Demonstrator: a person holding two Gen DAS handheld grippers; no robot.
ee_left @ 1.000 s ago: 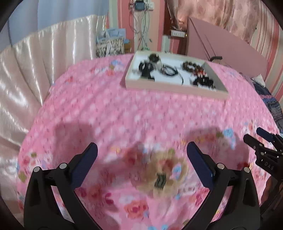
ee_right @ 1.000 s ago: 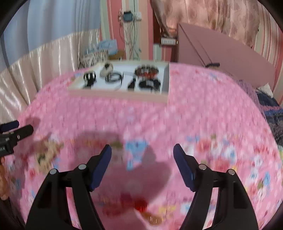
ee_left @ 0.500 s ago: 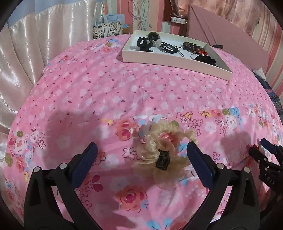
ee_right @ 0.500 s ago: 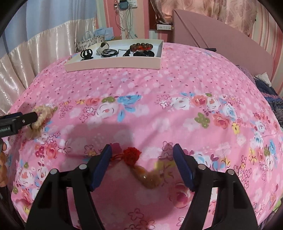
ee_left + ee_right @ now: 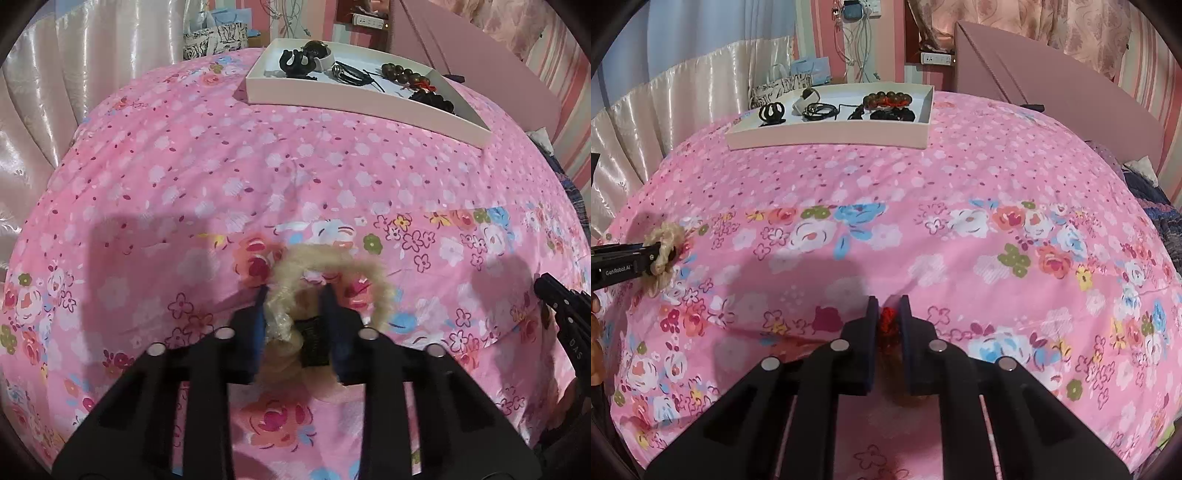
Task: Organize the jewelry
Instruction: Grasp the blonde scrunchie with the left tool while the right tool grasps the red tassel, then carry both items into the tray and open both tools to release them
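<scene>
My left gripper is shut on a blond fuzzy hair scrunchie with a black tag, low on the pink floral bedspread. From the right wrist view the scrunchie shows at the far left, held by the left gripper. My right gripper is shut on a red knotted cord piece with an amber bead below it, mostly hidden between the pads. A white tray at the far side holds a black hair claw, black cords and bead bracelets.
The tray also shows in the right wrist view. A pink headboard stands at the back right, shiny cream curtains on the left. A patterned bag sits behind the bed. The right gripper's tip shows at the right edge.
Both grippers were open above the bedspread. Both have moved down and forward and shut, the left on the scrunchie, the right on the red cord piece.
</scene>
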